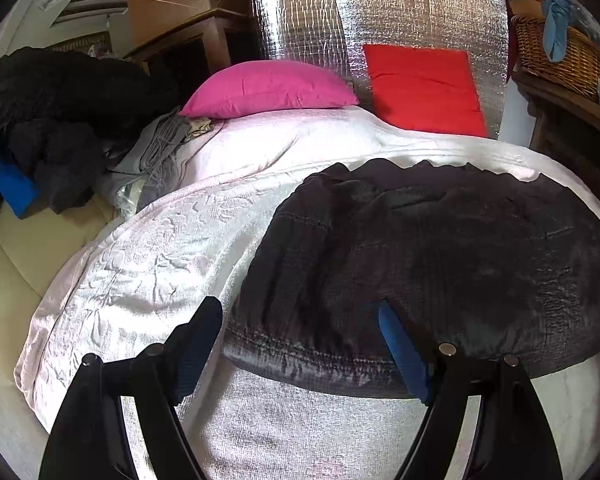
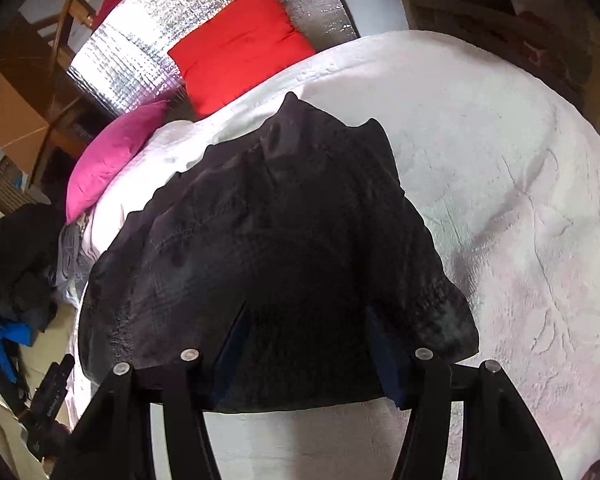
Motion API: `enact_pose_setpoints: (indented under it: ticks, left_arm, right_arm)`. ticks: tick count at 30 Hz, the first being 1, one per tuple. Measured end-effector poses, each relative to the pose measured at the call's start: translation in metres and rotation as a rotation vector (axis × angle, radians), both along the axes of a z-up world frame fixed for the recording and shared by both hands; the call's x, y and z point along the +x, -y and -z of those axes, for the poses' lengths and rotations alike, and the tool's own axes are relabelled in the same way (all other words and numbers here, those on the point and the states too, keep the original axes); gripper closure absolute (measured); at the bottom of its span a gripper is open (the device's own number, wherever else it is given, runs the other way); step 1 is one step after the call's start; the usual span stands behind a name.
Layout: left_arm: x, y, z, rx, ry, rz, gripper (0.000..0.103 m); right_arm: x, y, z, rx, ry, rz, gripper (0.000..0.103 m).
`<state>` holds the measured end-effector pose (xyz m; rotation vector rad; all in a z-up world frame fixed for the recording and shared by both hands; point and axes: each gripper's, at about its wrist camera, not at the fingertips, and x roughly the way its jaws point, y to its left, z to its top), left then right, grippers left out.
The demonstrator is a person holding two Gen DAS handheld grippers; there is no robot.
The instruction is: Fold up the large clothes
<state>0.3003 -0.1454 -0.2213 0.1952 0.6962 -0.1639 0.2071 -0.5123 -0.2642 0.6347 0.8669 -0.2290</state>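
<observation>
- My landmark is the white bedspread (image 1: 147,248); the dark garment (image 1: 440,264) lies on it, spread in a rumpled, roughly folded slab, its stitched hem toward my cameras.
- On my left wrist view the left gripper (image 1: 300,344) has its fingers wide apart. The left finger (image 1: 197,344) sits over bare bedspread just beside the garment's near-left edge; the blue-padded right finger (image 1: 404,352) crosses the hem, its tip hidden in a fold of the cloth. I see nothing pinched between them.
- On my right wrist view the right gripper (image 2: 306,356) also stands spread. Both of its fingers (image 2: 384,356) run into the garment (image 2: 267,248) at its near edge, with cloth draped over the tips; the cloth bridges the gap, but the fingers are not closed on it.
- At the far end of the bedspread, a pink pillow (image 1: 267,88) rests on it, and a red cushion (image 1: 424,88) leans beside that against a silver foil sheet (image 1: 312,20).
- Off the left side of the bedspread I see a heap of dark clothes (image 1: 47,120) with a blue piece under it, and grey fabric (image 1: 155,148) between heap and pillow.
- Beyond the bedspread's far right corner a wicker basket (image 1: 560,56) sits on wooden furniture, a blue cloth hanging over its rim.
</observation>
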Motion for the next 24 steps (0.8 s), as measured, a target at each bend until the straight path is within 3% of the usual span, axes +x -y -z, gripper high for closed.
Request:
enact_pose_setpoints:
  ticks: [24]
  left_arm:
    - [-0.0023, 0.0080, 0.0013, 0.023, 0.003, 0.023, 0.022]
  right_arm:
    - [0.0027, -0.0048, -0.0005, -0.045, -0.016, -0.025, 0.040]
